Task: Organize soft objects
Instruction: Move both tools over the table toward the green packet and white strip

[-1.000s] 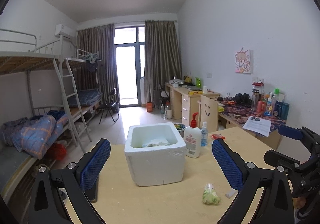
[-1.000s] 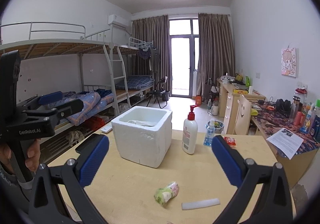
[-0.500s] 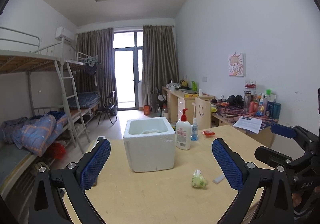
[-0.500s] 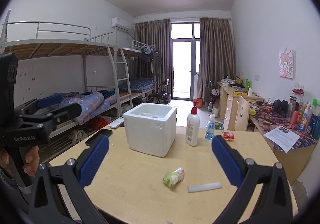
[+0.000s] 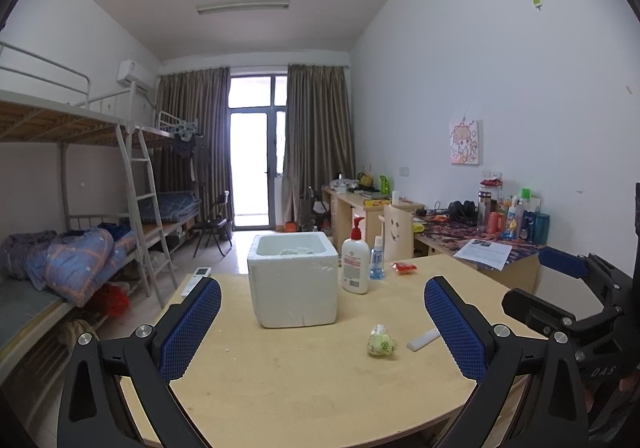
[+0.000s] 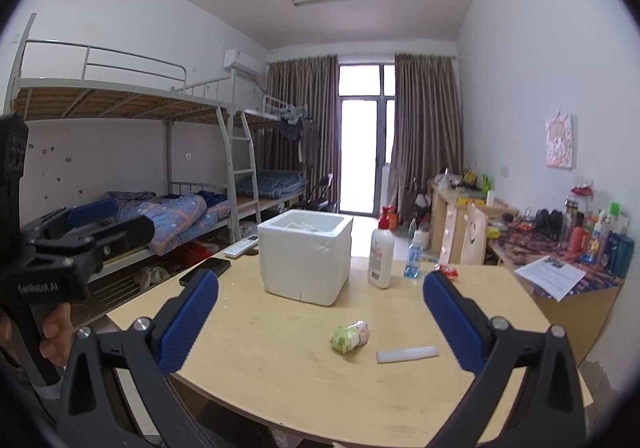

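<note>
A small soft green-and-pink packet [image 5: 381, 341] lies on the wooden table [image 5: 280, 380], in front and to the right of a white foam box [image 5: 293, 278] that holds some white soft things. It also shows in the right wrist view [image 6: 349, 336], with the foam box [image 6: 306, 262] behind it. My left gripper [image 5: 322, 322] is open and empty, back over the table's near edge. My right gripper [image 6: 320, 318] is open and empty, also near the front edge. Each gripper shows at the side of the other's view.
A white lotion pump bottle [image 5: 354, 262], a small blue bottle [image 5: 377, 263] and a red packet [image 5: 404, 267] stand behind the box. A white strip [image 5: 423, 340] lies right of the packet. A remote [image 5: 197, 280] and a phone [image 6: 206, 271] lie at the left edge.
Both grippers have drawn back from the foam box toward the table's near edge and risen; the box and packet look smaller. Both stay open.
</note>
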Motion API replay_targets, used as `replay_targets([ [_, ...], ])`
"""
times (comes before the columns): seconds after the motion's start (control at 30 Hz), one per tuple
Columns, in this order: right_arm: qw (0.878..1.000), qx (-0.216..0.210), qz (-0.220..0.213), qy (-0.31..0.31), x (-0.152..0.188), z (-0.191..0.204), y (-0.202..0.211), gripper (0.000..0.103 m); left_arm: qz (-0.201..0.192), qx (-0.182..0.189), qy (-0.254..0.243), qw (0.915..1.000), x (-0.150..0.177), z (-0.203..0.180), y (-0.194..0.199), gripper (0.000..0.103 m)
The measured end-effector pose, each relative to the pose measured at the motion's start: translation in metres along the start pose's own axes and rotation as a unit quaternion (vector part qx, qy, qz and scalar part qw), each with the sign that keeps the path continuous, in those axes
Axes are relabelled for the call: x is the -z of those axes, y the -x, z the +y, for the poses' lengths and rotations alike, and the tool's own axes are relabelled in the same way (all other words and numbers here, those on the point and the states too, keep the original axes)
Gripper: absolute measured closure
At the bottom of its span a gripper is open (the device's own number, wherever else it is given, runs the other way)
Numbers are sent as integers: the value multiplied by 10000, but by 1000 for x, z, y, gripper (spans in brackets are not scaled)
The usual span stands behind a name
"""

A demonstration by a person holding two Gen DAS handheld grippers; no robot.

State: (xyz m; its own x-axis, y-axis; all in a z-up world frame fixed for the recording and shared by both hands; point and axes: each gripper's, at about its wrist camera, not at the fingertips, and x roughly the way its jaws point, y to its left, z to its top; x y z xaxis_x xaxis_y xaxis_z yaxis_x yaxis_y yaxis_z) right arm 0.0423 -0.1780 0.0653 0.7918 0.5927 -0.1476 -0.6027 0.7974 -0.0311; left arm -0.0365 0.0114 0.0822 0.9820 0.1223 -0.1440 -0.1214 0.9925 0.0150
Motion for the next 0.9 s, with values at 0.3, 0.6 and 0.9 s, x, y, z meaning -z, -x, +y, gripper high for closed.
replay_targets([
  [0.3, 9995, 304, -105, 70, 18, -4, 9, 0, -31, 64, -28, 10000, 26, -8, -3, 1],
  [0.6, 9991, 381, 43, -161, 42, -28, 3, 0, 118, 433, 2, 9990, 54, -21, -22, 1],
  [0.9, 9982, 426, 148, -387, 64, -39, -12, 0, 194, 354, 189, 9990, 83, -20, -51, 1],
])
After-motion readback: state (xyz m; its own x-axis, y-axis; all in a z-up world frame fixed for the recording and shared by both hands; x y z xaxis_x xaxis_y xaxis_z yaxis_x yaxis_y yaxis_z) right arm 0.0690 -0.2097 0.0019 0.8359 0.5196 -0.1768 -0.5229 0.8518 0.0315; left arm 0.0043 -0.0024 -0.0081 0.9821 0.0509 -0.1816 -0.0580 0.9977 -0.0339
